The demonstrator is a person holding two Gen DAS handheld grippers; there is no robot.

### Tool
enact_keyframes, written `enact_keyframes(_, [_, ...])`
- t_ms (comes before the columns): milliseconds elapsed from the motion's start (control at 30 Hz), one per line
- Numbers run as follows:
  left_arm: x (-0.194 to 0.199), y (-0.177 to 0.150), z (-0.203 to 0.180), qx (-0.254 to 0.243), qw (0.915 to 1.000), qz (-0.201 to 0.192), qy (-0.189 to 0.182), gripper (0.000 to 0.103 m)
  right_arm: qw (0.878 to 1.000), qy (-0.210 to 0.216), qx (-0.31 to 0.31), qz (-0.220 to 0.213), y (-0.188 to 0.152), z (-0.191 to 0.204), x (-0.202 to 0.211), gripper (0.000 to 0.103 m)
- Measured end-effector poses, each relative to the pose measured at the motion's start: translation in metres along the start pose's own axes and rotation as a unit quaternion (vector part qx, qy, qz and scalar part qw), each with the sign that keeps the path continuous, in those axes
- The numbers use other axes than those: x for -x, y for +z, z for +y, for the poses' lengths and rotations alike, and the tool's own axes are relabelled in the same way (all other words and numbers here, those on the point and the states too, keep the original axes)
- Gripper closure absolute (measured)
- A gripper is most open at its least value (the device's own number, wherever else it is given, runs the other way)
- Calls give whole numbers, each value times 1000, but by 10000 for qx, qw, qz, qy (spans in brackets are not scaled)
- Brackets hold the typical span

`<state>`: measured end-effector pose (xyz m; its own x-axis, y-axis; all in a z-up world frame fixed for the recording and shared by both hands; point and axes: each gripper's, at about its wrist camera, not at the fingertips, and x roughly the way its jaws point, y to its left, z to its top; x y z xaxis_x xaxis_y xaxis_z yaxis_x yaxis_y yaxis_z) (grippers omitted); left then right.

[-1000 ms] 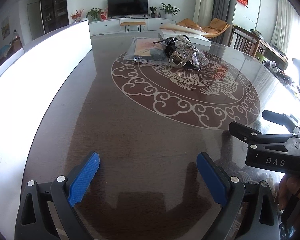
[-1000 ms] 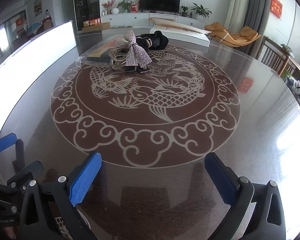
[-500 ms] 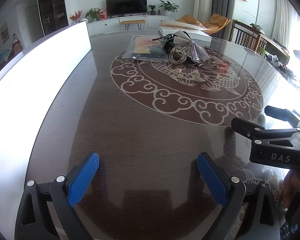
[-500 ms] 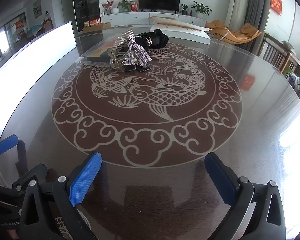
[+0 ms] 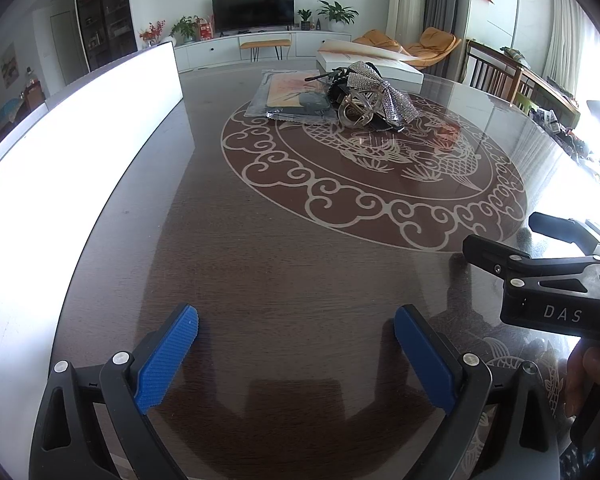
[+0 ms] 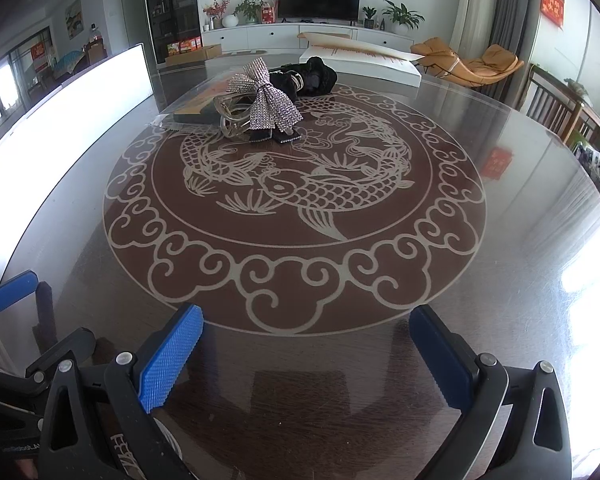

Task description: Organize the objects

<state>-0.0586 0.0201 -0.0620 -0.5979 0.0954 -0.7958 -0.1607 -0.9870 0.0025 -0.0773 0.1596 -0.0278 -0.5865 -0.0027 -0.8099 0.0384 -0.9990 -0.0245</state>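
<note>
both grippers low over the table [image 6: 520,208], near edge, heading toward the pile. left gripper [image 5: 296,344]: jaws wide, nothing between them. right gripper [image 6: 306,346]: same, wide and empty; it also shows at about 3 o'clock in the left view, with fingers of the person's hand [image 5: 588,372] just under it. change over the last second: small forward creep only. in the left view the pile sits a bit lower and larger in frame than a second ago; right view barely shifts. nothing on the table has moved. pile is at 12 o'clock, well apart from both grippers, at the far rim of the fish pattern: glitter bow [image 6: 270,98] lying over a clear hair clip [image 6: 230,114], black bundle [image 6: 312,76] touching behind it, flat plastic packet [image 5: 292,94] at the pile's 9 o'clock, white box [image 6: 364,62] beyond. my read: still approach phase, no grasp started, sorting not begun. bow is the nearest first pick, probably snags on the clip.
</note>
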Motion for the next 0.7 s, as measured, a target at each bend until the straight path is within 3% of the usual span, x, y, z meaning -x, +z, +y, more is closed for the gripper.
enact_keyframes(700, [0,0,0,9,10000,5,8,2,10000,48,-35,19,0,-2,-1,0])
